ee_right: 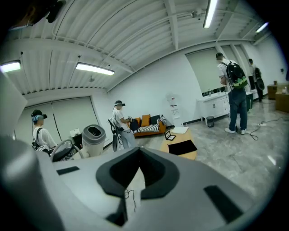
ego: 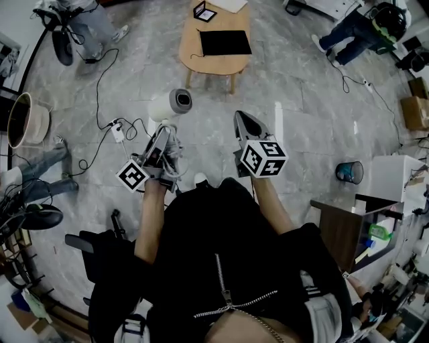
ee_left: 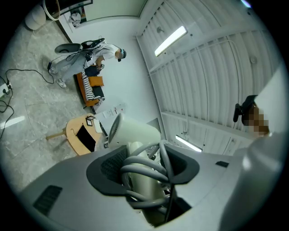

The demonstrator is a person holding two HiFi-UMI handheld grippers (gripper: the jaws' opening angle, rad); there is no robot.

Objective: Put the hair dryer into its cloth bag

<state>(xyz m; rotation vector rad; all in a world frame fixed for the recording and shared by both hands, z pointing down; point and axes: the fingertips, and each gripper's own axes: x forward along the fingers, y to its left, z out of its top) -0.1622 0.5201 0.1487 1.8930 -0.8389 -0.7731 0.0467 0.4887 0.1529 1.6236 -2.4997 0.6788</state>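
Note:
The white hair dryer [ego: 170, 104], with a grey end on its barrel, is held up over the floor by my left gripper [ego: 163, 134]. In the left gripper view the jaws are shut on the dryer's handle [ee_left: 143, 182], with the grey cord [ee_left: 140, 168] coiled round it, and the barrel [ee_left: 133, 131] stands above my left gripper [ee_left: 145, 168]. My right gripper [ego: 242, 119] is shut and empty, level with the dryer and to its right; its jaws meet in the right gripper view [ee_right: 138, 152]. A flat black cloth bag [ego: 226, 42] lies on the wooden table [ego: 193, 50] ahead. The right gripper view also shows the dryer [ee_right: 94, 140] and the bag [ee_right: 182, 147].
Cables and a power strip [ego: 117, 130] lie on the floor at the left. A small framed item [ego: 204, 11] sits at the table's far end. A dark bin [ego: 349, 172] and a desk [ego: 343, 224] stand at the right. Several people stand around the room.

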